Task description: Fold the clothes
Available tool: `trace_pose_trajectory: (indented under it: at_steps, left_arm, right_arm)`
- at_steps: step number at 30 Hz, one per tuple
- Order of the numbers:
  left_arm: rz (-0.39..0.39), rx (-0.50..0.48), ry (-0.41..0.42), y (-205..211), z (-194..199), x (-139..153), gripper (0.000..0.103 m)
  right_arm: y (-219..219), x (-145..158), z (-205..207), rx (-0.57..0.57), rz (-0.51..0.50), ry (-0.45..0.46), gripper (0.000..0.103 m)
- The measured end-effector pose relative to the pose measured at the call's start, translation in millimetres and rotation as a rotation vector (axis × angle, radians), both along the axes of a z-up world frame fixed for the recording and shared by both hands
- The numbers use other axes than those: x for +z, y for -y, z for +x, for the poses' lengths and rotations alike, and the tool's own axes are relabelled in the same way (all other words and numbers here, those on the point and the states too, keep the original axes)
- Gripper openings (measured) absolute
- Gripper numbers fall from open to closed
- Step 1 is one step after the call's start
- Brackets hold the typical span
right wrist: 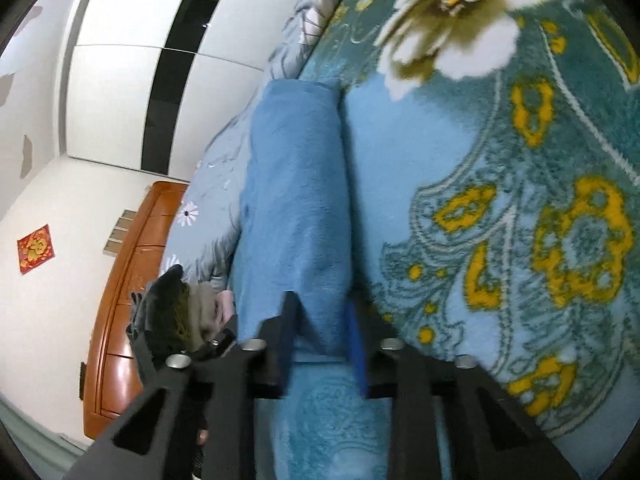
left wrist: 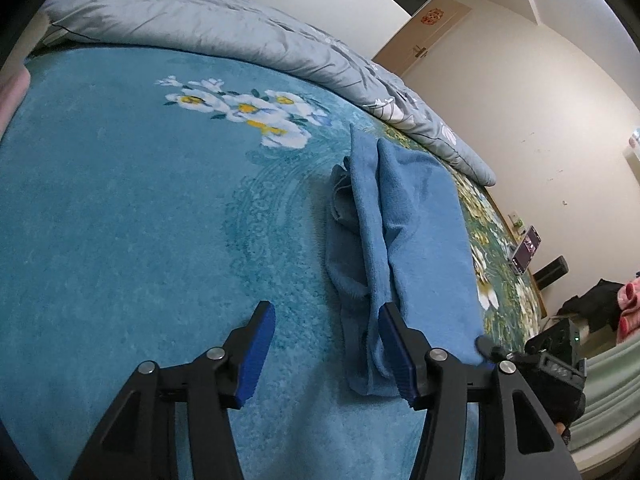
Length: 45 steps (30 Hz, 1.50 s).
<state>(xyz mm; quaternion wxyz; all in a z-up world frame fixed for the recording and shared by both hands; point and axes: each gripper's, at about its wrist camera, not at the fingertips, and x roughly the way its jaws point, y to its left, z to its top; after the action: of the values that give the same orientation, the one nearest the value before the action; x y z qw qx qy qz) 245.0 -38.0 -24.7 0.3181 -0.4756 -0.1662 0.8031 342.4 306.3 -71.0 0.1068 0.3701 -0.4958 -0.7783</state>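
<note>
Left tool [left wrist: 326, 322] spread wide beside blue garment [left wrist: 416, 232]; right tool [right wrist: 320, 320] pinching its fold.

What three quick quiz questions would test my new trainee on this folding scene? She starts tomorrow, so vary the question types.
1. True or false: the left gripper is clamped shut on the blue garment.
2. Multiple choice: the blue garment lies on A) a wooden floor, B) a teal floral blanket, C) a chair.
3. Fill in: the bunched bedding at the blanket's far edge is a grey ____.

Key:
1. False: its jaws stand wide apart, one beside the garment's near end.
2. B.
3. Quilt.
</note>
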Motion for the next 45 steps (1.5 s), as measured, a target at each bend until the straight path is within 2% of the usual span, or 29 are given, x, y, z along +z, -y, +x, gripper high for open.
trace_pose_trajectory:
  at_steps: [7, 9, 12, 15, 17, 23, 27, 28, 29, 31, 36, 39, 41, 43, 45]
  left_arm:
    - [-0.01, 0.0, -0.007, -7.7, -4.3, 5.8, 0.058]
    - [-0.01, -0.002, -0.008, -10.4, -6.1, 7.3, 0.058]
    - [-0.003, -0.009, -0.004, -17.5, -10.1, 8.0, 0.058]
    - [0.02, -0.02, 0.005, -31.5, -17.7, 9.5, 0.058]
    - [0.048, -0.034, 0.011, -44.3, -24.4, 11.2, 0.058]
    - [0.12, -0.07, 0.03, -80.7, -49.8, 17.1, 0.061]
    - [0.157, -0.081, 0.075, -95.7, -77.8, 11.5, 0.065]
    - [0.164, -0.094, 0.093, -100.3, -85.1, 8.8, 0.066]
    - [0.17, -0.108, 0.11, -104.9, -92.4, 6.2, 0.066]
    - [0.172, -0.157, 0.14, -115.8, -101.2, 1.0, 0.067]
    - [0.15, -0.322, 0.197, -140.9, -106.8, -13.1, 0.068]
    - [0.163, -0.381, 0.207, -146.8, -107.3, -13.0, 0.073]
    - [0.169, -0.415, 0.219, -152.0, -107.8, -12.8, 0.073]
    - [0.152, -0.448, 0.213, -159.9, -107.0, -12.2, 0.073]
    - [0.145, -0.471, 0.207, -166.0, -105.7, -11.0, 0.074]
  right_arm:
    - [-21.3, 1.9, 0.6, -0.016, -0.042, -0.009, 0.012]
    - [-48.3, 9.8, 3.8, -0.033, -0.013, -0.006, 0.012]
    - [-97.2, 27.5, 2.1, -0.036, 0.084, 0.012, 0.01]
    - [-139.3, 38.6, -4.0, -0.041, 0.169, 0.023, 0.002]
    - [-159.5, 40.8, -6.4, -0.059, 0.193, 0.038, 0.001]
    - [-158.1, 37.5, 20.9, -0.091, 0.211, 0.047, 0.004]
    - [-149.7, 33.6, 38.9, -0.109, 0.221, 0.051, 0.004]
    - [-139.6, 31.2, 44.7, -0.116, 0.219, 0.048, 0.011]
    - [-132.6, 28.9, 48.5, -0.12, 0.208, 0.045, 0.03]
    - [-120.4, 24.7, 54.8, -0.127, 0.181, 0.039, 0.052]
    - [-89.0, 7.9, 59.2, -0.171, 0.112, 0.071, 0.053]
    - [-76.3, 7.4, 62.3, -0.206, 0.122, 0.081, 0.053]
    - [-70.4, 7.5, 62.5, -0.231, 0.112, 0.083, 0.06]
    - [-65.3, 6.5, 61.3, -0.256, 0.093, 0.088, 0.061]
    - [-59.1, 9.0, 60.3, -0.274, 0.124, 0.099, 0.063]
